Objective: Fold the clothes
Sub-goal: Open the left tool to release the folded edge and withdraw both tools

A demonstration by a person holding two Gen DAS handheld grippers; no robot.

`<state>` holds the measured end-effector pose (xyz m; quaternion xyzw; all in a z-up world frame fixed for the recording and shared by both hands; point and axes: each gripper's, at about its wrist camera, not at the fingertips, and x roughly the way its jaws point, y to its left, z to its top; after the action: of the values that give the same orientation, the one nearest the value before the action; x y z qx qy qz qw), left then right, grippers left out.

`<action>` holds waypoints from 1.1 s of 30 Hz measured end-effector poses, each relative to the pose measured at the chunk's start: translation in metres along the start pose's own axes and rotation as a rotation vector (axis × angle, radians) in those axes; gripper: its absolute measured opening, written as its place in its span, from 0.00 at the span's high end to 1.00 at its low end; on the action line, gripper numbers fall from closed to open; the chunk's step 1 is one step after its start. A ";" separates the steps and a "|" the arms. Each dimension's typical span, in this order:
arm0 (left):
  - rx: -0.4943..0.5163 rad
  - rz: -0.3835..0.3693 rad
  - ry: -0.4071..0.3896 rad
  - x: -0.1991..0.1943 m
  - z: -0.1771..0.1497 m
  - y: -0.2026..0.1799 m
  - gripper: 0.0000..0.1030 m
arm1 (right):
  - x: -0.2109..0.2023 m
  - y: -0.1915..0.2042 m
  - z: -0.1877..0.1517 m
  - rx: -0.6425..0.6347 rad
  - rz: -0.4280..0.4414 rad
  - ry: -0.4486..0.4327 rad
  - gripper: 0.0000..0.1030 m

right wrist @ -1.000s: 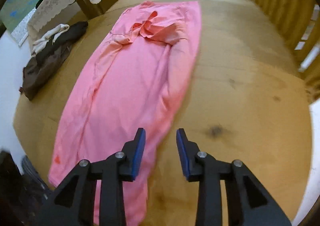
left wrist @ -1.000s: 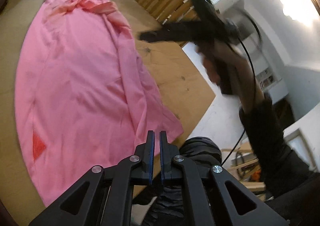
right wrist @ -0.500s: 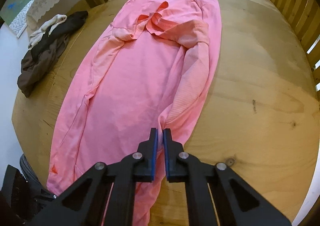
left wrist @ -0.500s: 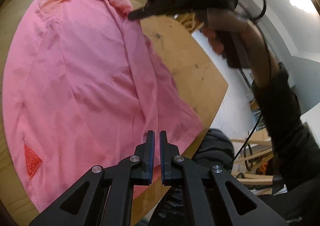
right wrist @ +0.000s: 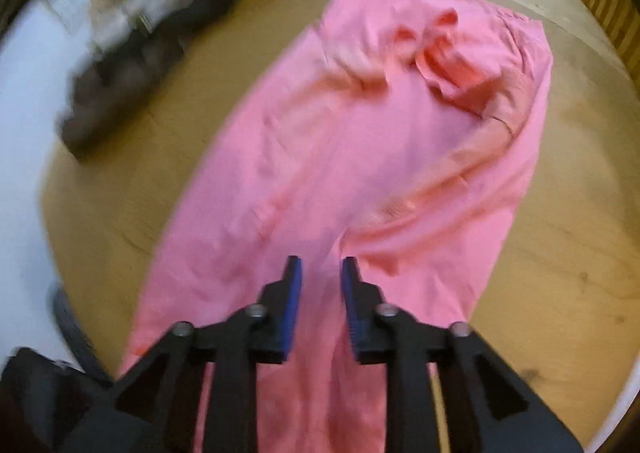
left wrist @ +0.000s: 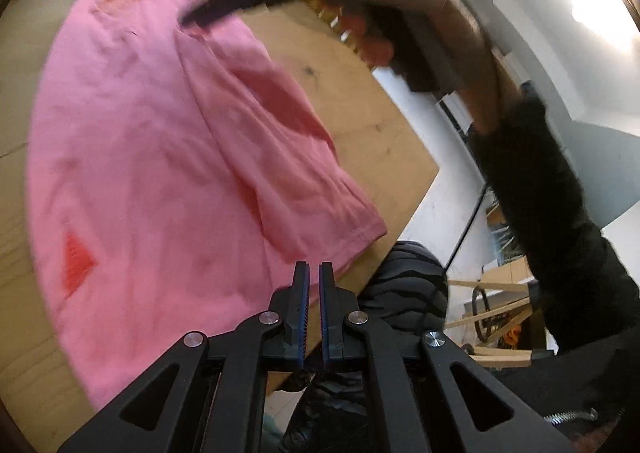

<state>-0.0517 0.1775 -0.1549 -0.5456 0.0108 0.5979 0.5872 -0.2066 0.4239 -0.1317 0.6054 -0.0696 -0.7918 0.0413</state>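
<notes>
Folding the pink shirt point(right wrist: 360, 157) neatly needs the parted right gripper point(right wrist: 320, 273) to grab the sleeve edge; left gripper point(left wrist: 311, 277) is together, empty.

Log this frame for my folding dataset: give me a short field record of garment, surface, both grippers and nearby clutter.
garment: pink garment, spread lengthwise, sleeve folded in over the body
surface: wooden table
left gripper: shut, empty, near the hem by the table edge
right gripper: open, over the garment, gripping nothing
clutter: dark clothes pile at the table's far left side
image quality: right wrist view motion-blurred
</notes>
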 end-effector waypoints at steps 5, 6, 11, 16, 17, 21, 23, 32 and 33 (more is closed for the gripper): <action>0.024 0.049 -0.046 -0.030 0.004 0.005 0.90 | -0.040 -0.011 -0.036 0.043 -0.018 -0.125 0.77; 0.031 0.050 -0.044 -0.030 0.006 0.005 0.90 | -0.047 -0.017 -0.050 0.064 0.001 -0.149 0.77; 0.067 0.050 -0.026 -0.024 0.016 0.005 0.90 | -0.036 -0.012 -0.126 0.079 0.042 -0.074 0.77; 0.074 0.084 0.052 -0.003 0.011 0.009 0.90 | -0.031 0.010 -0.184 0.048 0.007 -0.043 0.77; 0.073 0.092 0.067 0.000 0.010 0.009 0.89 | -0.034 0.013 -0.193 0.046 -0.013 -0.047 0.77; 0.105 0.114 0.086 0.009 0.012 0.002 0.78 | -0.039 0.008 -0.215 0.091 -0.016 -0.053 0.77; 0.119 0.110 0.088 0.012 0.013 -0.004 0.78 | -0.041 0.003 -0.225 0.122 -0.013 -0.058 0.77; 0.170 0.173 0.132 0.035 0.017 -0.018 0.79 | -0.042 -0.003 -0.236 0.147 -0.016 -0.090 0.77; 0.178 0.182 0.133 0.036 0.016 -0.020 0.80 | -0.042 -0.002 -0.236 0.137 -0.022 -0.091 0.77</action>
<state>-0.0381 0.2190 -0.1597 -0.5267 0.1521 0.6079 0.5743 0.0325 0.4178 -0.1527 0.5709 -0.1190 -0.8123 -0.0123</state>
